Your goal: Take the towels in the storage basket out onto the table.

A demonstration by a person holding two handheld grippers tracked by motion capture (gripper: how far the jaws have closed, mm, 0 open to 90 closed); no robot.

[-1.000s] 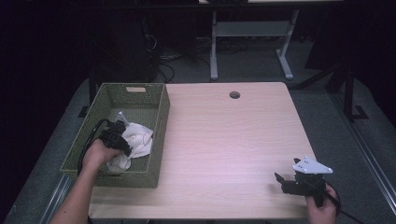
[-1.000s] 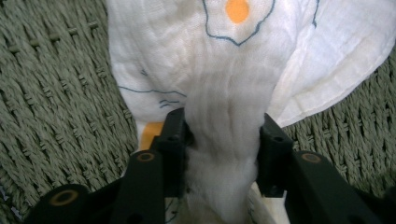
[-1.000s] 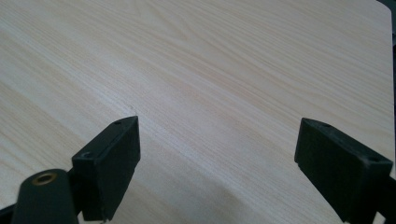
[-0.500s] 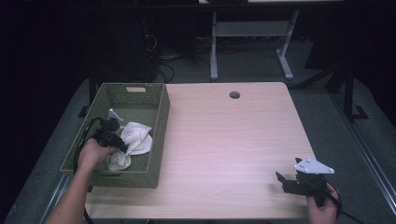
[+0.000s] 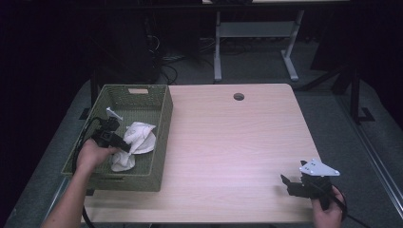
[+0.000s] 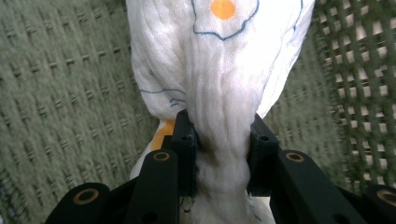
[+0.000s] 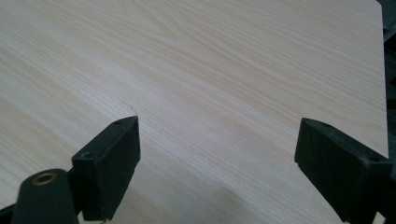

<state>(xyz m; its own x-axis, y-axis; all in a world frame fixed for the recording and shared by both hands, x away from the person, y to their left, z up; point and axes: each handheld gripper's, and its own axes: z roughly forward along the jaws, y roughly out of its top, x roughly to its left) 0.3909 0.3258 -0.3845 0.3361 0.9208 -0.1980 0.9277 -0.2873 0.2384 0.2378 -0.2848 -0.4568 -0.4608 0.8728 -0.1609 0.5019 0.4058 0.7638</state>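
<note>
Both left fingers [image 6: 184,140] pinch my white cloth [image 5: 135,142] inside the green basket [image 5: 161,137], right gripper [image 7: 217,168] spread idle; cloth may snag the weave, probably slipping free.

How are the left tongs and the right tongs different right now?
The left tongs are shut, pinching a white cloth; the right tongs stand wide open with nothing between them. The left tongs are inside the green basket; the right tongs sit over the bare wooden table. Both are black and held in a hand.
</note>
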